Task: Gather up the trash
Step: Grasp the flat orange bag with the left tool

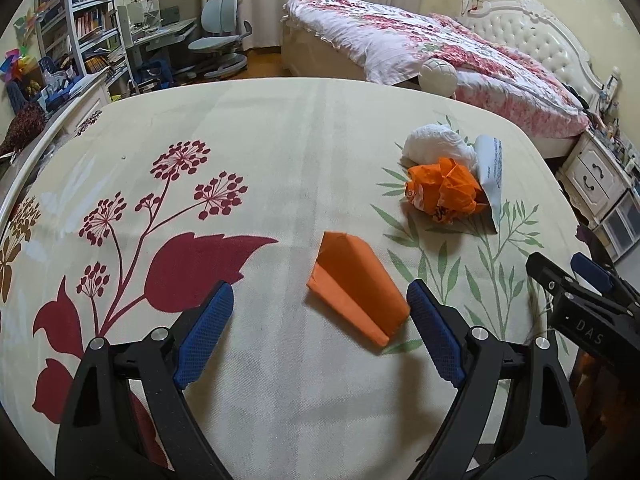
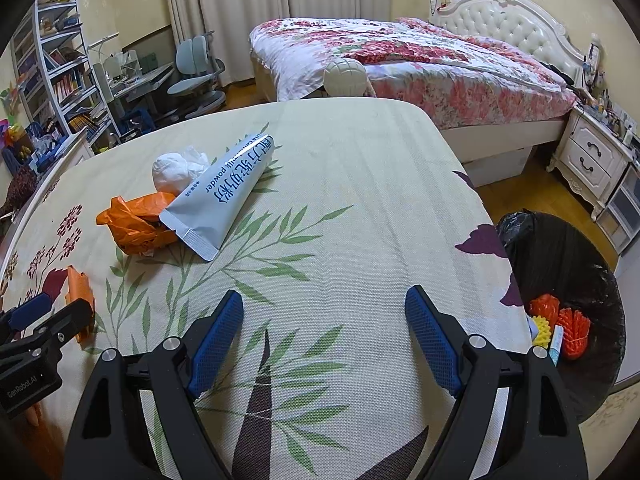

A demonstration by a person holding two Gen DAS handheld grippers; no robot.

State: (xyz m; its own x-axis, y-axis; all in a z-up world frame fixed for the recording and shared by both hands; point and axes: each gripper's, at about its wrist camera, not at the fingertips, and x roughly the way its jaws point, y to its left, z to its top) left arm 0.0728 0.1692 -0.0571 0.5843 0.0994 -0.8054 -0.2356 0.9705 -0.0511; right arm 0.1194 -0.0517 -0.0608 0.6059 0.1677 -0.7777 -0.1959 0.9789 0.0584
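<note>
A folded orange paper [image 1: 354, 288] lies on the flowered tablecloth [image 1: 280, 140], just ahead of my open left gripper [image 1: 320, 308], whose blue pads stand apart from it. Farther right lie a crumpled orange wrapper [image 1: 444, 190], a white tissue wad [image 1: 436, 144] and a silver milk-powder pouch [image 1: 490, 168]. In the right wrist view the pouch [image 2: 228, 192], wrapper [image 2: 136, 224] and tissue [image 2: 176, 170] lie ahead to the left. My right gripper [image 2: 324, 320] hangs open over bare cloth, holding nothing. A black-lined trash bin [image 2: 568, 280] stands off the table's right edge.
The bin holds several orange and yellow pieces [image 2: 560, 324]. A bed [image 2: 400, 64] stands behind the table, a nightstand [image 2: 592, 156] at the right, a desk chair [image 1: 220, 36] and bookshelves [image 1: 80, 24] at the far left. A white round object [image 1: 438, 74] sits past the table's far edge.
</note>
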